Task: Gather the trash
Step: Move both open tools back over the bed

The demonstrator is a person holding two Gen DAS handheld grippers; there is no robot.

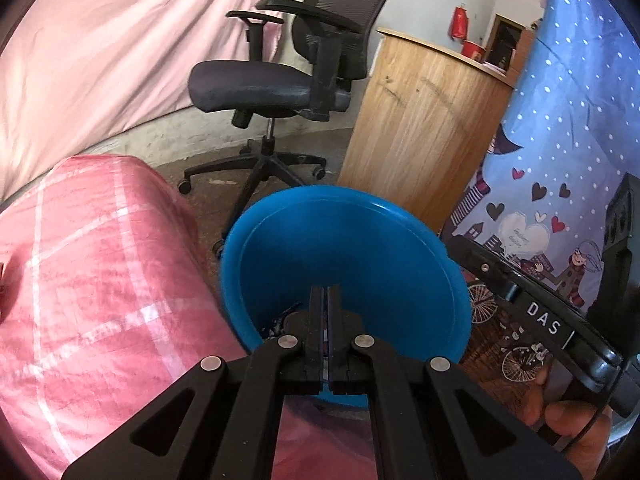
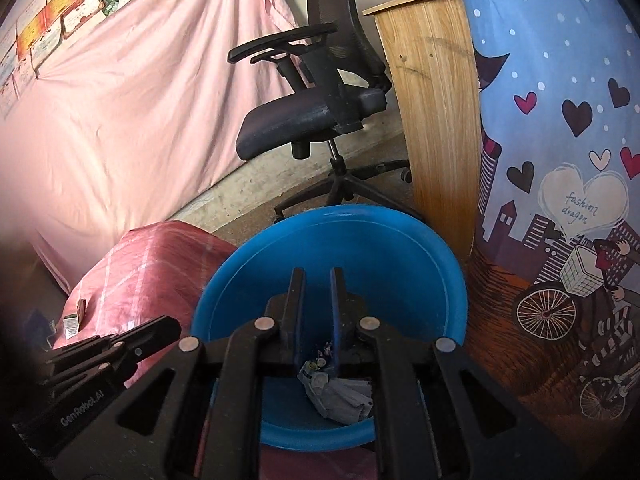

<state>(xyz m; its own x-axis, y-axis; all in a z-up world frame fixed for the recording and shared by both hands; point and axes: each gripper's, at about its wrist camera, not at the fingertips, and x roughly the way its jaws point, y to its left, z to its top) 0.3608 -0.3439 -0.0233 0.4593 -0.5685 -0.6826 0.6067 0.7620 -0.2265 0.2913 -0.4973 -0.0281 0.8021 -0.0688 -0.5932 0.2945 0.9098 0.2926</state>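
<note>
A blue plastic bin (image 1: pixel 360 248) stands on the floor; it also shows in the right wrist view (image 2: pixel 360 248). Crumpled grey-white trash (image 2: pixel 340 398) lies at its bottom, with a small printed wrapper (image 2: pixel 320 360) beside it. My left gripper (image 1: pixel 325 292) is shut with nothing between its tips, over the bin's near rim. A bit of dark wrapper (image 1: pixel 280 322) shows in the bin beside its fingers. My right gripper (image 2: pixel 317 274) has its jaws slightly apart and empty, over the bin's mouth. The left gripper's body (image 2: pixel 112 352) shows at the lower left of the right wrist view.
A pink checked bundle (image 1: pixel 100 280) lies left of the bin, with a small box (image 2: pixel 72 322) on it. A black office chair (image 1: pixel 288 80) and a wooden cabinet (image 1: pixel 420 128) stand behind. A blue cartoon-print cloth (image 1: pixel 560 160) hangs on the right, a pink sheet (image 1: pixel 100 52) at the back left.
</note>
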